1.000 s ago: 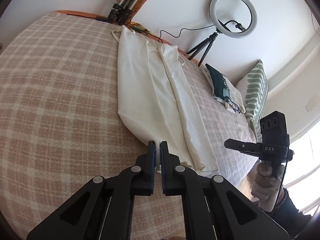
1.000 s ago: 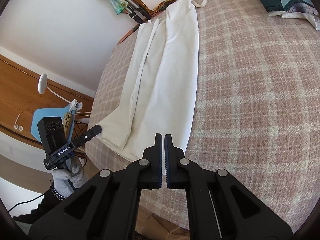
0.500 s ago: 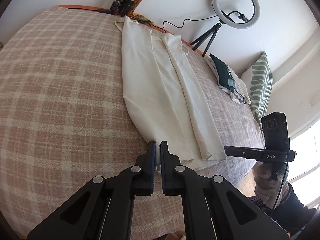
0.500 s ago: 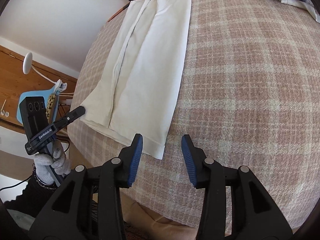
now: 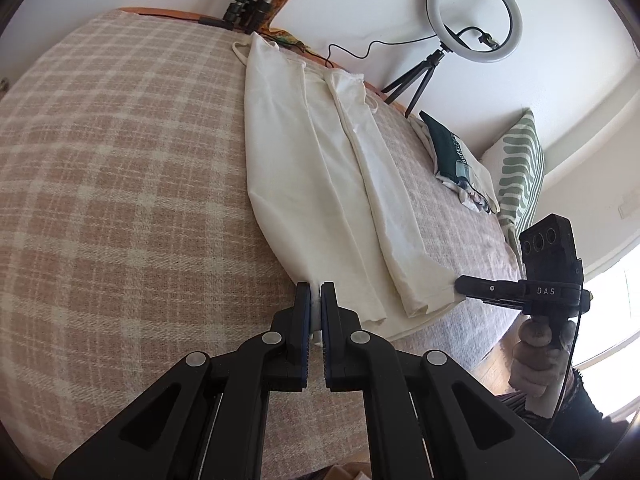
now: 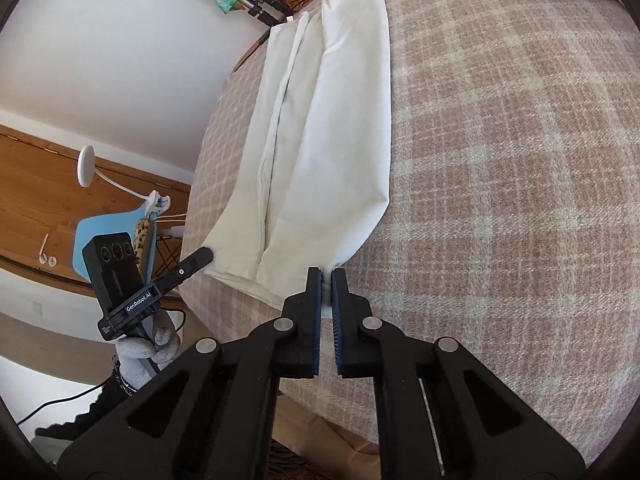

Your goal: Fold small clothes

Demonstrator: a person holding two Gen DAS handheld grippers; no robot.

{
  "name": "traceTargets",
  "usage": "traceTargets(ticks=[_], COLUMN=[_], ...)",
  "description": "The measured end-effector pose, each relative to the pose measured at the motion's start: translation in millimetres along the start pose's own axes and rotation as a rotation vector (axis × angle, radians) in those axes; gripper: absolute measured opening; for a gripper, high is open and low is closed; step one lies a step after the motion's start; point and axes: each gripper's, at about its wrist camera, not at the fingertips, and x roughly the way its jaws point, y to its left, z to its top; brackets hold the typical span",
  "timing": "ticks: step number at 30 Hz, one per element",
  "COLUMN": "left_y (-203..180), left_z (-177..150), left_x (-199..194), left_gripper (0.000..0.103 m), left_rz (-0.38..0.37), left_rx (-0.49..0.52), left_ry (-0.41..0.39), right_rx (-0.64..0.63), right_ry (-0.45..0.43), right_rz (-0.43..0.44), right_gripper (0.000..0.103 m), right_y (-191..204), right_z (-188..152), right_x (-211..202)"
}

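A long cream garment (image 5: pixel 320 184) with thin straps lies lengthwise on the plaid bed cover (image 5: pixel 120 200), both long sides folded in. My left gripper (image 5: pixel 315 296) is shut on the hem's near corner. In the right wrist view the same garment (image 6: pixel 320 140) runs away from me, and my right gripper (image 6: pixel 327 280) is shut on the hem's other corner, which bunches between the pads. Each view shows the other gripper at the hem: the right gripper (image 5: pixel 468 285) and the left gripper (image 6: pixel 200 258).
A dark green and white pile of clothes (image 5: pixel 460 160) and a green patterned pillow (image 5: pixel 520 172) lie at the bed's far right. A ring light on a tripod (image 5: pixel 474 16) stands by the wall. A blue chair (image 6: pixel 116 232) stands beside the bed.
My right gripper, shut a second ago, opened half a second ago and has now closed on the hem corner. My left gripper has stayed shut on its corner.
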Motion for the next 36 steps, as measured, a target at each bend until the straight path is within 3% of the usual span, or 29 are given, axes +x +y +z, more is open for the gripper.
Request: traceTargets(ticks=[14,26,31,33,36], left_y=[-7.0,11.3,19.7,25.6,28.5], left_z=[72.7,116.0,125.5,129.8,129.4], left_x=[11.4,53.6,54.6,49.5,38.9], left_gripper=[0.004,0.004,0.004,0.012,0.013], left_rz=[0.001,0.077,0.146,0.161,0.148], left_rx=[-0.019,-0.038,-0.052,-0.067,-0.069], left_ry=[-0.080,-0.055,-0.095,-0.108,-0.127], right_rx=[0.001,0.092,0.103,0.102,0.088], right_ry=[-0.126,-0.111,-0.103,-0.110,-0.133], right_rz=[-0.012,-0.077,-0.067,-0.079,-0.092], right_gripper=[0.006,0.006,0.007,0.017,0.034], right_y=[20.3,-11.6,-17.9,-20.2,-22.6], right_z=[72.7,127.0,136.9,139.4,137.5], right_x=[-8.3,27.9,34.5,31.3,21.2])
